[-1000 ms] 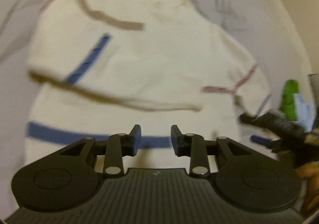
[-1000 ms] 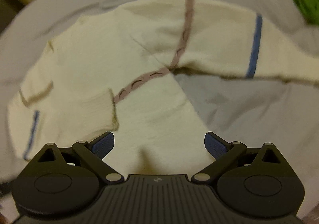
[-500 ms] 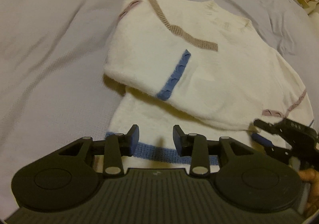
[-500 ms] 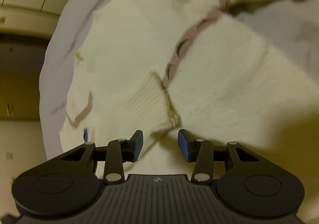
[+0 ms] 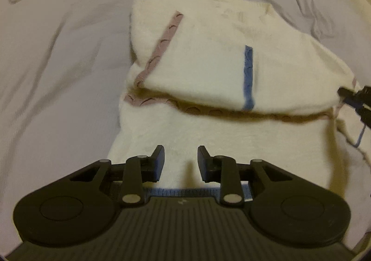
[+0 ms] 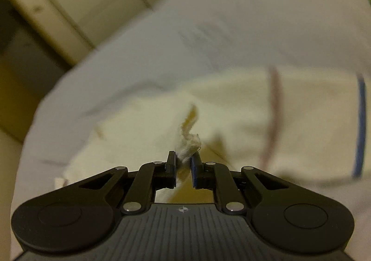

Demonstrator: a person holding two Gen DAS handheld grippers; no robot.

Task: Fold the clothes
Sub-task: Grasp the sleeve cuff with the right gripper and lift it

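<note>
Cream knit was pinched between the fingers of the right gripper (image 6: 183, 163), which were closed on a bunched edge of the sweater (image 6: 231, 119); the fabric rose in a small tuft just beyond the tips. Farther out, the garment spread right across the grey bedsheet (image 6: 208, 29), blurred. The left gripper (image 5: 180, 163) hovered with its fingers apart and nothing between them, just above the near hem with its blue stripe (image 5: 180, 191). Beyond them, a folded sleeve (image 5: 231, 70) lay across the sweater's body, bearing mauve and blue bands.
</note>
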